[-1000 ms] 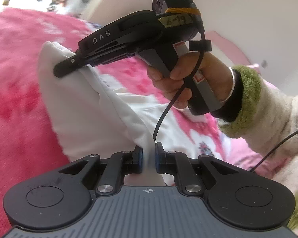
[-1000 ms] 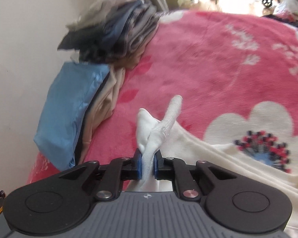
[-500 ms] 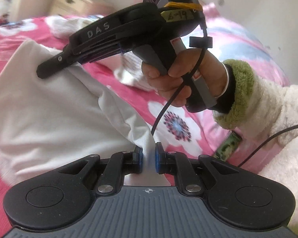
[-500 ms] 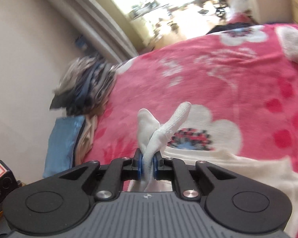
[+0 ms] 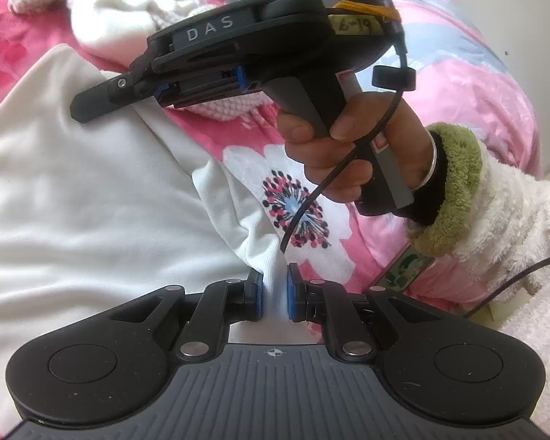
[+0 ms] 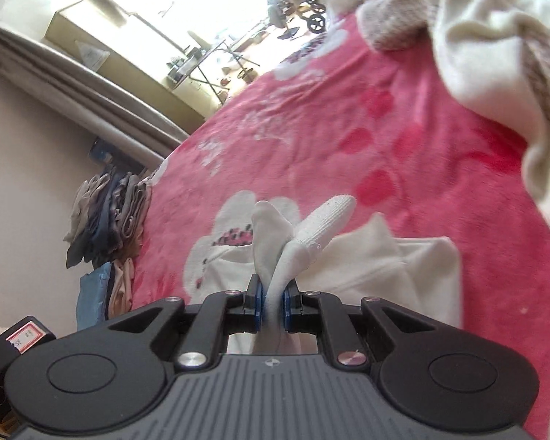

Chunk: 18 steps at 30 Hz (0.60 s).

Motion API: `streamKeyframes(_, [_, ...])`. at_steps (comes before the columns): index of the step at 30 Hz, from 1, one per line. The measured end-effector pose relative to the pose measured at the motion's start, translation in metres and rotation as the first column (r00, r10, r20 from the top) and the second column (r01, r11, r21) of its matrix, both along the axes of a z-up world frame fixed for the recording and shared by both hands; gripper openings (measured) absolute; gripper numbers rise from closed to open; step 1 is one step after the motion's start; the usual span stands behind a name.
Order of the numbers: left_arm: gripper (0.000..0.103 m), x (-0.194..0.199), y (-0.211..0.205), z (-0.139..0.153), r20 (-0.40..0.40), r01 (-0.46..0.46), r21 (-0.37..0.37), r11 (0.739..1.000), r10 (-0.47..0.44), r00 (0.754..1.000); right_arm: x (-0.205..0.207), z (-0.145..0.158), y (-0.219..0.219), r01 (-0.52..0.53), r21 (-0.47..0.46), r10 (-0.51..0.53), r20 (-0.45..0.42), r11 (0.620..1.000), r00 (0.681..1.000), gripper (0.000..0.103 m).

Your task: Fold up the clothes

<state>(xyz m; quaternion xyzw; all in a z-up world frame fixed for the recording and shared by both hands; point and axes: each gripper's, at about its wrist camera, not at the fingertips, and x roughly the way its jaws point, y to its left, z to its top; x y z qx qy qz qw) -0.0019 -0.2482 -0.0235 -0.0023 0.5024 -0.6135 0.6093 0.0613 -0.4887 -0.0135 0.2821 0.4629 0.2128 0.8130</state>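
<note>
A white garment [image 5: 91,190] hangs spread between both grippers over a pink flowered blanket [image 5: 304,198]. My left gripper [image 5: 274,295] is shut on one bunched edge of it. My right gripper [image 6: 273,306] is shut on another edge, with a ribbed cuff [image 6: 326,216] and a fold sticking up past the pads. In the left wrist view the right gripper [image 5: 157,91] is seen from the side, above and beyond, pinching the cloth's far corner. The rest of the garment [image 6: 384,267] drapes below the right gripper.
A heap of cream and knitted clothes [image 6: 487,51] lies on the blanket [image 6: 348,128] at the far right; it also shows in the left wrist view [image 5: 121,11]. A stack of folded clothes [image 6: 106,220] and a blue bundle [image 6: 91,300] sit by the wall.
Both grippers have swung round with the garment still held, so the clothes heap has come into view. The garment now hangs lower and wider over the blanket.
</note>
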Motion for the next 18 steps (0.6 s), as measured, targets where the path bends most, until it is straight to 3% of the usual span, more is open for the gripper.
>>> streamKeyframes(5, [0.01, -0.001, -0.021, -0.013, -0.017, 0.027, 0.013, 1.0, -0.027, 0.999, -0.006, -0.01, -0.021, 0.016, 0.006, -0.016, -0.008, 1.0, 1.0, 0.011])
streamKeyframes(13, [0.011, -0.014, -0.047, -0.043, 0.03, 0.036, 0.047, 0.998, -0.037, 0.999, -0.01, -0.047, -0.049, 0.05, -0.004, -0.05, -0.052, 0.999, 0.997, 0.012])
streamKeyframes(18, [0.024, -0.021, -0.053, -0.058, 0.026, 0.004, 0.075, 0.997, -0.006, 1.0, -0.015, -0.074, -0.064, 0.099, -0.015, -0.1, -0.135, 0.995, 0.986, 0.027])
